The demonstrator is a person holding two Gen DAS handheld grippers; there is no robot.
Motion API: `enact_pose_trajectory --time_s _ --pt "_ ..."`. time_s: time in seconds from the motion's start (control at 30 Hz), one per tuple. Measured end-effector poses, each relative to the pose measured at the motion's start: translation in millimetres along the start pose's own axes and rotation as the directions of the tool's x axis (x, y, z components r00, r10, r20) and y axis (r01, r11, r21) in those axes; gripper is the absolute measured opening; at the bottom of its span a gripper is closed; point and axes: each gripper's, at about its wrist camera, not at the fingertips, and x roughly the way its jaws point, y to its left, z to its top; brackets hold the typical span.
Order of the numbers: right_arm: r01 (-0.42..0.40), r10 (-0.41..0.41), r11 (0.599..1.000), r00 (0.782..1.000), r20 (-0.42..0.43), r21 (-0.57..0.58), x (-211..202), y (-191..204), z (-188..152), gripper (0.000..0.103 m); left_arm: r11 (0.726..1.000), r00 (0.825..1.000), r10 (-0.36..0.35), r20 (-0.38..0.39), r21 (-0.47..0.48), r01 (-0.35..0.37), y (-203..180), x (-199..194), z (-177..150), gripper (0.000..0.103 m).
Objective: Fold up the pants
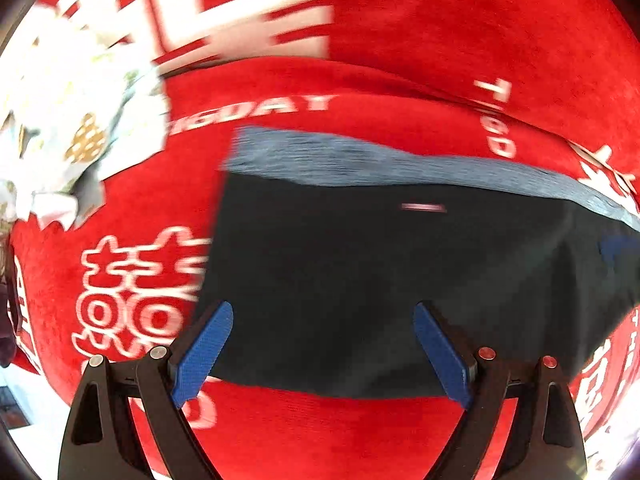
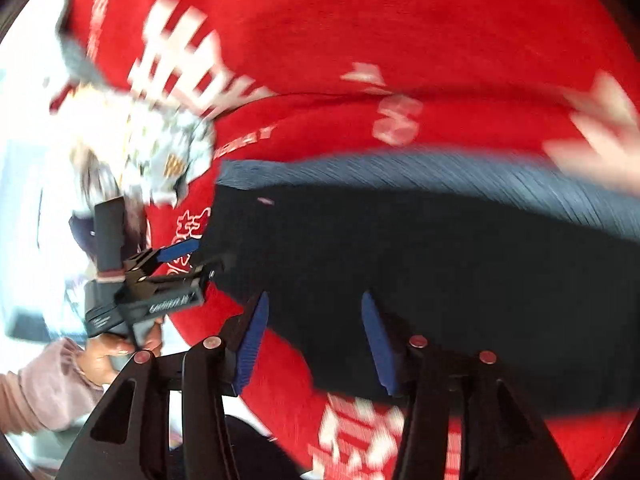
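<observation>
Pants [image 1: 360, 272], dark with a grey-blue waistband along the far side, lie flat on the red blanket [image 1: 460, 40] with white lettering, near its front edge. Left gripper [image 1: 324, 354] hangs over them, blue pads spread wide, pinching nothing. Right gripper [image 2: 314, 342] hovers partly spread and empty; a crumpled pale cloth [image 1: 68, 136] sits at the blanket's left edge.
</observation>
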Motion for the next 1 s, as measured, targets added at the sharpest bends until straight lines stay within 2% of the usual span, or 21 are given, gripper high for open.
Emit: enact_pose_trajectory --time_s 0.13,0.23,0.37,0.43,0.5,0.57,0.6,0.63,0.67,0.77,0.83,0.9,0.93,0.97,1.0 --pt "-0.010 -0.007 0.982 0.996 -0.090 -0.187 66.9 61.5 65.4 0.053 1.000 1.000 -0.007 0.005 0.013 0.007 43.3 16.2 -2.6 0.093" --pt "0.014 -0.073 0.940 0.984 -0.160 -0.341 120.3 100.2 100.5 0.053 0.997 0.997 -0.078 0.005 0.002 0.078 63.8 26.6 -3.6 0.093" --pt "0.030 -0.155 0.862 0.966 -0.208 -0.507 176.2 137.9 128.5 0.053 0.973 0.973 -0.230 -0.007 0.015 0.230 72.3 35.0 -4.9 0.093" --pt "0.020 -0.176 0.831 0.958 -0.228 -0.556 197.7 150.0 138.3 0.053 0.963 0.964 -0.267 0.004 0.050 0.266 71.3 35.2 -5.9 0.093" --pt "0.029 -0.214 0.811 0.945 -0.249 -0.584 215.7 159.8 146.1 0.053 0.950 0.952 -0.307 0.003 0.067 0.306 71.1 36.0 -9.2 0.086" --pt "0.024 -0.234 0.811 0.929 -0.287 -0.585 227.2 158.9 148.1 0.051 0.948 0.950 -0.311 0.003 0.067 0.310 72.6 37.9 -11.8 0.079" --pt "0.016 -0.240 0.817 0.918 -0.314 -0.577 231.3 158.2 147.7 0.025 0.948 0.950 -0.311 0.013 0.073 0.309 74.0 36.6 -13.7 0.075" --pt "0.011 -0.243 0.819 0.913 -0.328 -0.574 233.2 158.6 146.9 0.006 0.951 0.953 -0.303 0.017 0.075 0.301 74.2 35.8 -15.1 0.068" --pt "0.006 -0.240 0.818 0.912 -0.332 -0.575 231.6 159.9 146.1 0.006 0.952 0.953 -0.302 0.018 0.068 0.300 76.7 34.0 -17.3 0.063" --pt "-0.053 -0.187 0.816 0.919 -0.348 -0.576 216.5 171.7 141.7 0.006 0.946 0.946 -0.324 0.023 0.028 0.324 89.0 28.0 -27.7 0.061" --pt "-0.091 -0.151 0.811 0.922 -0.358 -0.578 210.2 182.4 139.5 0.006 0.956 0.956 -0.292 0.020 0.037 0.291 91.8 28.0 -35.5 0.061" --pt "-0.055 -0.182 0.815 0.921 -0.345 -0.577 221.8 181.9 142.7 0.006 0.968 0.968 -0.249 0.027 0.033 0.249 93.5 29.0 -38.0 0.062" --pt "0.014 -0.242 0.818 0.915 -0.322 -0.575 236.5 174.8 144.4 0.006 0.972 0.972 -0.233 0.029 0.027 0.232 93.1 26.4 -36.2 0.066" --pt "0.047 -0.268 0.824 0.911 -0.315 -0.565 243.3 165.8 143.8 0.009 0.977 0.976 -0.213 0.039 0.022 0.213 92.2 22.8 -35.1 0.070" --pt "0.068 -0.271 0.838 0.913 -0.305 -0.541 248.5 158.7 143.5 0.017 0.982 0.980 -0.191 0.060 0.018 0.190 91.1 15.9 -32.4 0.070"
